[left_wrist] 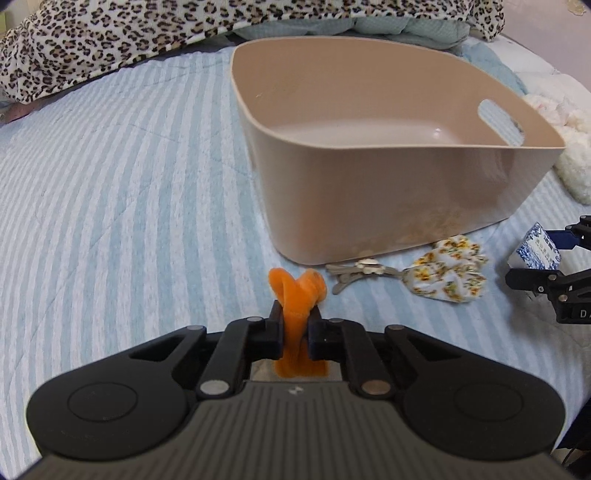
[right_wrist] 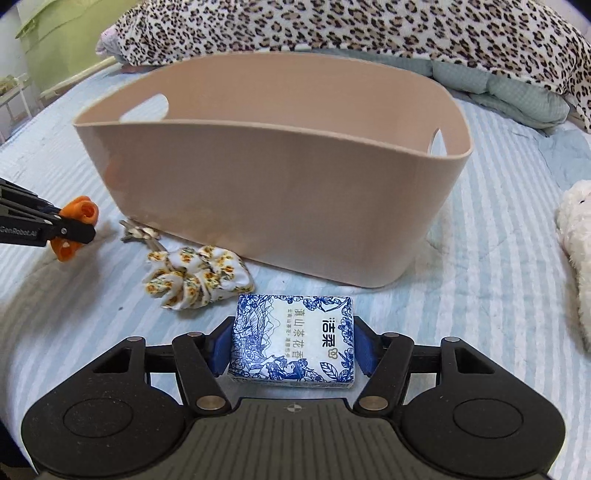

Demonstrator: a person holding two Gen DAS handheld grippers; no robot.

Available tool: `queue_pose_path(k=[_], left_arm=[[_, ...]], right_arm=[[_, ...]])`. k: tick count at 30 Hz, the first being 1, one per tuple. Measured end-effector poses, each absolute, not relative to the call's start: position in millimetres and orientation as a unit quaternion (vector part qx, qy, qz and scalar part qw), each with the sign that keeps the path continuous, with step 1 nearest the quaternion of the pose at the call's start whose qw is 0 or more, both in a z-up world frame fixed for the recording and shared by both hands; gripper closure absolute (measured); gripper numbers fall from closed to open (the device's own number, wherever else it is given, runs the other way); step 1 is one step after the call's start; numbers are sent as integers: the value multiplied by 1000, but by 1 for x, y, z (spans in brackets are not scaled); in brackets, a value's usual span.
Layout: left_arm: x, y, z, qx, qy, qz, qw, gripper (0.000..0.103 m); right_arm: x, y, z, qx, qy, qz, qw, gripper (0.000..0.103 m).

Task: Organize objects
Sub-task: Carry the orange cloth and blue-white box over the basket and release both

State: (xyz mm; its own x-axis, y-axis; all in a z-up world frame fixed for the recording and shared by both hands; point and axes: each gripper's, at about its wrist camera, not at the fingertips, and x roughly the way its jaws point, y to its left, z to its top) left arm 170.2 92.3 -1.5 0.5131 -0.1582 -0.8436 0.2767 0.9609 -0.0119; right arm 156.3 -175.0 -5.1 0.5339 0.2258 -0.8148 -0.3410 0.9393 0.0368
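Observation:
A beige plastic bin (left_wrist: 388, 206) with handle cut-outs stands on the striped bed; it also shows in the right wrist view (right_wrist: 273, 192). My left gripper (left_wrist: 295, 325) is shut on an orange velvet hair tie (left_wrist: 297, 291), held just left of the bin's near corner; the tie also shows in the right wrist view (right_wrist: 75, 221). My right gripper (right_wrist: 291, 343) is shut on a blue-and-white tissue pack (right_wrist: 293, 338), in front of the bin; the pack also shows in the left wrist view (left_wrist: 535, 249). A floral scrunchie (left_wrist: 448, 271) (right_wrist: 199, 275) and a metal hair clip (left_wrist: 354, 271) (right_wrist: 138, 230) lie by the bin's front wall.
A leopard-print blanket (left_wrist: 110, 37) (right_wrist: 406, 33) and a teal quilt (right_wrist: 517, 92) are piled behind the bin. A white fluffy toy (left_wrist: 569, 147) (right_wrist: 576, 251) lies at the right. The blue-striped bed cover (left_wrist: 110, 184) stretches to the left.

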Motion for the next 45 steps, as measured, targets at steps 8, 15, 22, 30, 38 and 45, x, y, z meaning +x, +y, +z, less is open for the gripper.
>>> queue_pose_path(k=[8, 15, 22, 30, 38, 45], left_arm=[[153, 83, 25, 62, 448, -133, 882, 91], [147, 83, 56, 46, 410, -129, 902, 91], [150, 84, 94, 38, 368, -115, 922, 90], [181, 65, 125, 49, 331, -117, 935, 90], [222, 25, 115, 73, 320, -125, 936, 90], [256, -8, 81, 96, 362, -117, 920, 90]], right_arm=[[139, -185, 21, -52, 429, 162, 887, 42], [130, -198, 53, -41, 394, 159, 905, 42], [140, -206, 88, -24, 351, 157, 923, 42], [174, -202, 120, -22, 306, 149, 940, 42], [211, -184, 132, -26, 277, 141, 950, 42], [242, -175, 102, -39, 308, 121, 943, 42]])
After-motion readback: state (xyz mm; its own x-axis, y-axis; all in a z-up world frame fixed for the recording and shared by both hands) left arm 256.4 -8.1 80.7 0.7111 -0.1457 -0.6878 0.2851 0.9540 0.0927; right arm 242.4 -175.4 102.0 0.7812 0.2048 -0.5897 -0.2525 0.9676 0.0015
